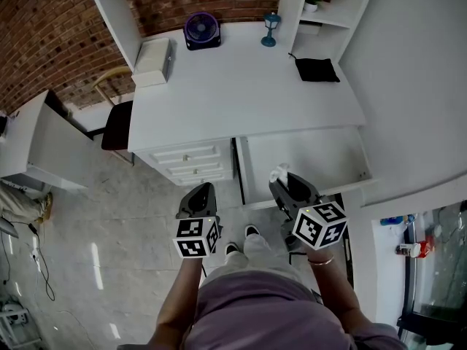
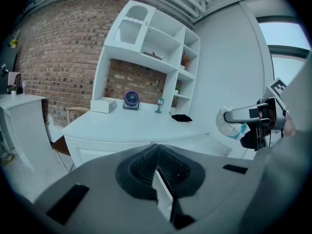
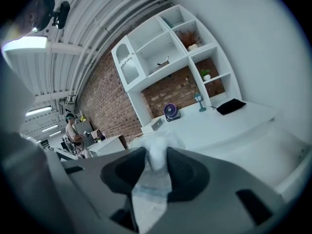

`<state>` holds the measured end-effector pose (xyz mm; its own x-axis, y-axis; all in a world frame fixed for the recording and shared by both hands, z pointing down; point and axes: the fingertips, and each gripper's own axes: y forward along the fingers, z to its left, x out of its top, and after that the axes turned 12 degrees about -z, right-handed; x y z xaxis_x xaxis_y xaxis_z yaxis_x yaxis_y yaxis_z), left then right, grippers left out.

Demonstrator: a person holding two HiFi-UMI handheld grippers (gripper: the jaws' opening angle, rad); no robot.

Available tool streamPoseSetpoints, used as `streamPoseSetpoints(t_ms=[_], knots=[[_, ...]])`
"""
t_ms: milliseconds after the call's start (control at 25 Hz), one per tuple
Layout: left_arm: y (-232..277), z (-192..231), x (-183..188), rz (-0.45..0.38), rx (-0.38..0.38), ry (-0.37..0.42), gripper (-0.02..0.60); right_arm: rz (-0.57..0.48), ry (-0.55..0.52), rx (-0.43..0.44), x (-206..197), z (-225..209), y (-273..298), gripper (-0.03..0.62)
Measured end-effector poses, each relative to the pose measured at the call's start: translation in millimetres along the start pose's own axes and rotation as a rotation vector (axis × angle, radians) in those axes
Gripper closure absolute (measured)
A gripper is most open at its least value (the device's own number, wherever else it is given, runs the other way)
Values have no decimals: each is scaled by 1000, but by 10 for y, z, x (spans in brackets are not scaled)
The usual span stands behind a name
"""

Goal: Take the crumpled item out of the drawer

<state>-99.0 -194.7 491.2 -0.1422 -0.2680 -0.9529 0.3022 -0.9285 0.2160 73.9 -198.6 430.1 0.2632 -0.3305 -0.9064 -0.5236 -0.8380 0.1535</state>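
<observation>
Lift-out step: right gripper (image 1: 283,184) is clamped on the crumpled item (image 1: 278,173), up over the open drawer's (image 1: 321,159) front edge. Left gripper (image 1: 203,190) has its jaws together, empty. Next, probably: carry it clear to the desk (image 1: 241,86).

Both grippers held out ahead, side by side, tilted slightly downward.
The left gripper (image 1: 205,189) has its jaws together with nothing between them. The right gripper (image 1: 281,184) pinches the crumpled item (image 1: 278,173) between its pads. Both forearms reach forward from the torso.
</observation>
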Motion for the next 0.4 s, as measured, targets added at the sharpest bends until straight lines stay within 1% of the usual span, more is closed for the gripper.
streamPoseSetpoints(t_ms=[400], knots=[[47, 11, -22, 8, 14, -3, 581, 9, 11, 25, -21, -12, 77, 448]])
